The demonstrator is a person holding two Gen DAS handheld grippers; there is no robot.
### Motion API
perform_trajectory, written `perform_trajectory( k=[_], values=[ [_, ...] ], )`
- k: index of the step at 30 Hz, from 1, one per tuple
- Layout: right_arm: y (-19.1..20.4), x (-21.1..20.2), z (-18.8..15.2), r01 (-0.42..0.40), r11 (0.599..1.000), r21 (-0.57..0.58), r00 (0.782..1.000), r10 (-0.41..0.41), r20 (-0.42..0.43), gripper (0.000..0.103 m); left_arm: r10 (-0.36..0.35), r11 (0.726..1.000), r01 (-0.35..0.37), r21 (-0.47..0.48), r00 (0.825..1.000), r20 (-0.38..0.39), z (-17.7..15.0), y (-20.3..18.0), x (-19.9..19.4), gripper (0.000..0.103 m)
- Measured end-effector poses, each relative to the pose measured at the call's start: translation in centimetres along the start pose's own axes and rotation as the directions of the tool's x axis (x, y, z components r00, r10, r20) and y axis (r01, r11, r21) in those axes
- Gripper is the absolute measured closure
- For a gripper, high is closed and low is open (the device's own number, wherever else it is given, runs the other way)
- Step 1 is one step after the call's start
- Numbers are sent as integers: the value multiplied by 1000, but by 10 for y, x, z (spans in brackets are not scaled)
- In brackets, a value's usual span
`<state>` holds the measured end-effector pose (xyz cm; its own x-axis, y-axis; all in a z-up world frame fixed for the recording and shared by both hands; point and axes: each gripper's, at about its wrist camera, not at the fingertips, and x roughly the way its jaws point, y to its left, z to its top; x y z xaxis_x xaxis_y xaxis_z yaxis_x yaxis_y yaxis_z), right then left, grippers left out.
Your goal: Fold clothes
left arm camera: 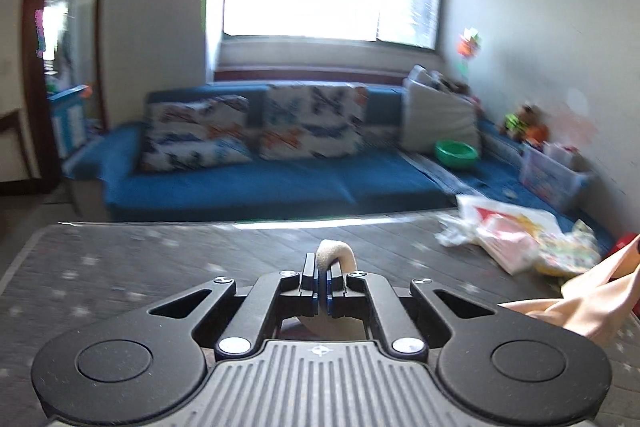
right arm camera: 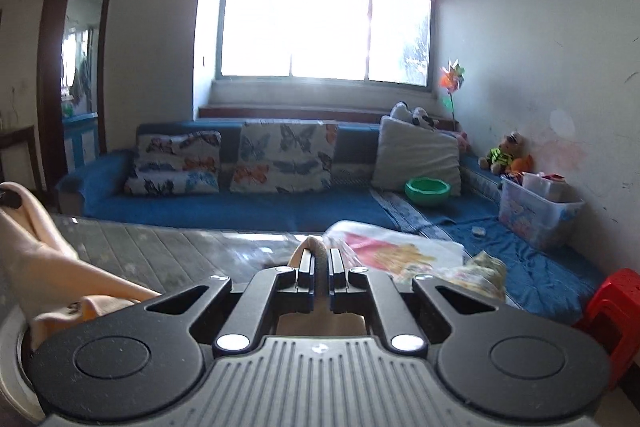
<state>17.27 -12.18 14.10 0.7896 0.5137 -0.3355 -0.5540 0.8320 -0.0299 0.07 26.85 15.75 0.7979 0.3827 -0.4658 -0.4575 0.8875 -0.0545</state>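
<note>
My left gripper point(left arm camera: 323, 271) is shut on a fold of a peach garment point(left arm camera: 336, 253), held above the dark table point(left arm camera: 160, 259). The rest of the peach garment point(left arm camera: 592, 303) stretches off to the right. My right gripper point(right arm camera: 320, 265) is shut on another fold of the same peach garment point(right arm camera: 316, 247). In the right wrist view the garment point(right arm camera: 48, 267) hangs slack to the left, towards the other gripper. The part under each gripper is hidden.
A pile of printed clothes point(left arm camera: 520, 239) lies on the table's far right, also in the right wrist view point(right arm camera: 400, 251). A blue sofa point(right arm camera: 280, 207) with cushions, a green bowl point(right arm camera: 427, 191) and a plastic box point(right arm camera: 536, 215) stands behind. A red stool point(right arm camera: 612, 311) is at right.
</note>
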Motion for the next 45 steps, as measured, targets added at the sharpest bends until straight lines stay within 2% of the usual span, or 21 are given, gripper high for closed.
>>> perform_trajectory(
  k=[3, 6, 12, 17, 21, 24, 27, 28, 32, 35, 40, 42, 45],
  values=[
    [9, -7, 7, -50, 999, 7, 999, 50, 18, 98, 31, 999, -31, -19, 999, 21, 1, 29, -32, 99],
    [16, -18, 10, -97, 995, -7, 995, 97, 15, 98, 41, 999, -40, -27, 999, 4, -5, 53, -62, 99],
    [25, -49, -2, -168, 983, -72, 985, 164, -48, 98, 19, 1000, -18, 14, 996, -88, -44, 70, -112, 99],
    [29, -78, -23, -182, 972, -146, 978, 164, -127, 99, 3, 999, 7, 48, 982, -188, -88, 70, -136, 99],
    [33, -87, -54, -189, 961, -202, 962, 140, -236, 99, 3, 998, 16, 61, 955, -298, -122, 67, -132, 94],
    [35, -84, -73, -195, 960, -200, 948, 132, -291, 99, 13, 998, 12, 68, 929, -369, -145, 67, -128, 90],
    [37, -78, -84, -216, 960, -180, 934, 150, -323, 98, 66, 996, -41, 77, 929, -363, -148, 75, -129, 67],
    [39, -74, -85, -229, 958, -170, 930, 164, -328, 98, 85, 995, -61, 78, 931, -355, -145, 78, -130, 54],
    [49, -55, -86, -279, 951, -137, 911, 216, -351, 96, 131, 991, -110, 82, 939, -318, -135, 87, -131, 38],
    [60, -36, -85, -310, 945, -108, 896, 252, -366, 95, 131, 991, -115, 71, 942, -308, -128, 91, -122, 36],
    [80, 2, -80, -359, 932, -50, 865, 312, -393, 89, 58, 998, -43, 52, 941, -333, -123, 88, -78, 36],
    [89, 17, -79, -369, 929, -35, 854, 325, -406, 80, 25, 999, -11, 41, 936, -352, -124, 85, -56, 36],
    [98, 44, -79, -371, 929, 6, 840, 338, -425, 73, -9, 999, 24, 36, 927, -374, -124, 81, -25, 36]
  ],
)
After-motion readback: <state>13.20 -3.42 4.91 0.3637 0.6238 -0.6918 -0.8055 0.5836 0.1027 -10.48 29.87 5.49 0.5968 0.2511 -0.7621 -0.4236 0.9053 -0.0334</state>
